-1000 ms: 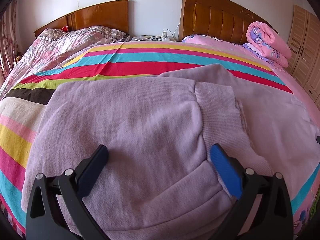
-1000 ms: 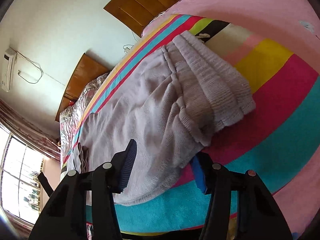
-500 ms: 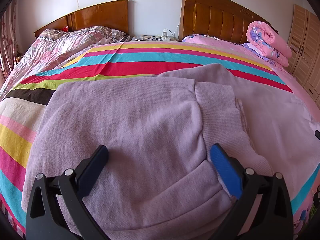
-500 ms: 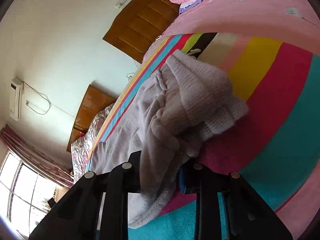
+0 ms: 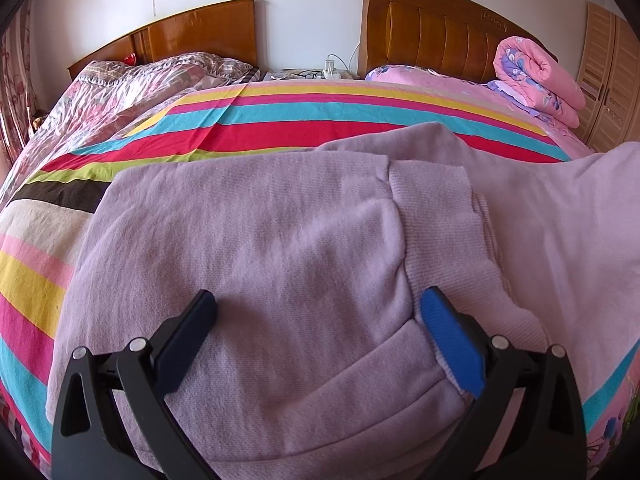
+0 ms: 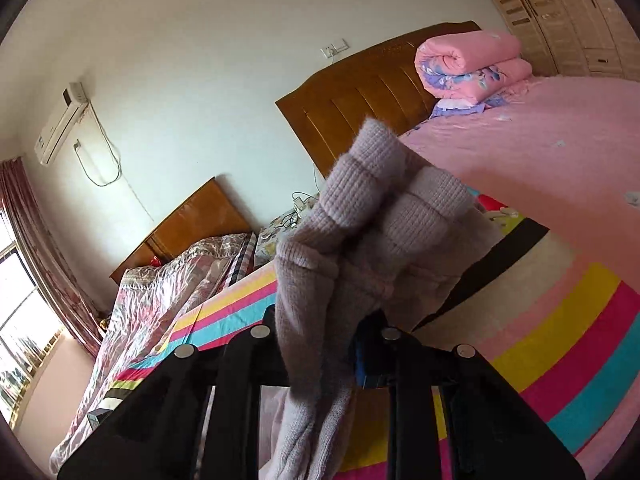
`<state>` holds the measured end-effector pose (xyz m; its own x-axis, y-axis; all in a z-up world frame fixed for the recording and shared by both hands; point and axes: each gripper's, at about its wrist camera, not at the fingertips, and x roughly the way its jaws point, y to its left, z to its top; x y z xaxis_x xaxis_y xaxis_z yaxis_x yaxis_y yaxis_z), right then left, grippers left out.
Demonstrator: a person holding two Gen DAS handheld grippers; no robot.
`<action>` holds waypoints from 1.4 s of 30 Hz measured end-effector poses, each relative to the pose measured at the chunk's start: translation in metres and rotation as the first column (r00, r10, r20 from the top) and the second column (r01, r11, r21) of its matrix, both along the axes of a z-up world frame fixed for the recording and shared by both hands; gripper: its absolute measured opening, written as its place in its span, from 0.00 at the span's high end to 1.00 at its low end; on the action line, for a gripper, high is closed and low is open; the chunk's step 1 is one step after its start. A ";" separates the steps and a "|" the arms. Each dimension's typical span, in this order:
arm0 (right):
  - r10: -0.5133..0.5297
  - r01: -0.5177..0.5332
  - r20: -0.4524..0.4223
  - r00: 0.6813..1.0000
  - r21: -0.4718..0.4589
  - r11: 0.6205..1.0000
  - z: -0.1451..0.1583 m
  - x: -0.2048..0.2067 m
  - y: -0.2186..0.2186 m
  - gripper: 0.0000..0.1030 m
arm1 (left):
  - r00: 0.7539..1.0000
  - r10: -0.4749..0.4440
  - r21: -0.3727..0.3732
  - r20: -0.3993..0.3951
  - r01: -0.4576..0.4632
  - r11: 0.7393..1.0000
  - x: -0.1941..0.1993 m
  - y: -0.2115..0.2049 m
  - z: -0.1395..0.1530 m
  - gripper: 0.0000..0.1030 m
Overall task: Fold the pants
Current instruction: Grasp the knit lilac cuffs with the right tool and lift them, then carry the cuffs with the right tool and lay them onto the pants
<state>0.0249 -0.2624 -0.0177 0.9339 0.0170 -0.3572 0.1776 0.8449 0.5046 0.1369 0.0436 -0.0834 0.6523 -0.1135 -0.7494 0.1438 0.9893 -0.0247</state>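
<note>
Lilac knit pants (image 5: 256, 232) lie across the striped bedspread (image 5: 304, 120). A ribbed cuff (image 5: 436, 208) lies folded over on top of them. My left gripper (image 5: 316, 320) is open and hovers low over the near edge of the pants, one finger on each side of a fold. My right gripper (image 6: 320, 356) is shut on the ribbed cuff end of the pants (image 6: 376, 200) and holds it lifted above the bed. That lifted cloth shows at the right edge of the left wrist view (image 5: 592, 208).
Two wooden headboards (image 5: 440, 28) stand against the far wall with a nightstand (image 5: 308, 74) between them. A rolled pink quilt (image 5: 536, 76) lies at the head of the right bed. A wardrobe (image 5: 612, 72) stands at the right. A window (image 6: 16, 304) is at the left.
My right gripper closed on the cuff end of the pants and lifted it up off the bed. The left gripper has stayed in place, open.
</note>
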 end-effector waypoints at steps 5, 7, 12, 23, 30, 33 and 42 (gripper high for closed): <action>0.013 -0.015 -0.038 0.999 -0.058 0.998 -0.005 -0.003 0.014 0.78 | 1.000 -0.025 -0.019 -0.007 0.025 1.000 -0.002 0.003 0.001 0.01; 0.004 -0.006 -0.047 0.999 -0.050 0.999 -0.007 -0.004 0.011 0.78 | 1.000 -0.023 -0.036 -0.002 0.023 0.999 -0.002 0.006 0.001 0.01; -0.002 0.000 -0.058 0.998 -0.037 0.999 -0.011 -0.008 0.004 0.78 | 0.989 -0.134 -0.176 -0.069 0.120 0.977 -0.001 0.018 0.012 0.01; 0.009 -0.012 -0.071 0.997 -0.035 0.999 -0.010 -0.011 0.007 0.78 | 0.969 -0.245 -0.293 -0.035 0.224 0.929 -0.002 0.020 0.071 0.01; 0.014 -0.028 -0.095 0.995 -0.142 0.989 0.001 0.001 0.030 0.78 | 0.985 -0.147 -0.178 -0.089 0.130 0.975 0.004 0.031 0.049 0.01; 0.021 -0.059 -0.124 0.992 -0.306 0.950 0.015 0.016 0.069 0.78 | 0.998 -0.033 -0.037 -0.059 0.031 0.999 0.000 0.047 0.043 0.01; 0.416 -0.445 -0.263 0.870 -0.781 0.437 -0.012 0.033 0.332 0.77 | 0.933 0.360 -0.150 -0.013 -0.358 0.922 -0.056 0.202 0.043 0.01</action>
<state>0.0584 0.0700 -0.0298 0.8803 0.1113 -0.4612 -0.3278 0.8455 -0.4215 0.0813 0.2461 -0.0407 0.6810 0.0222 -0.7320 -0.2190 0.9600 -0.1746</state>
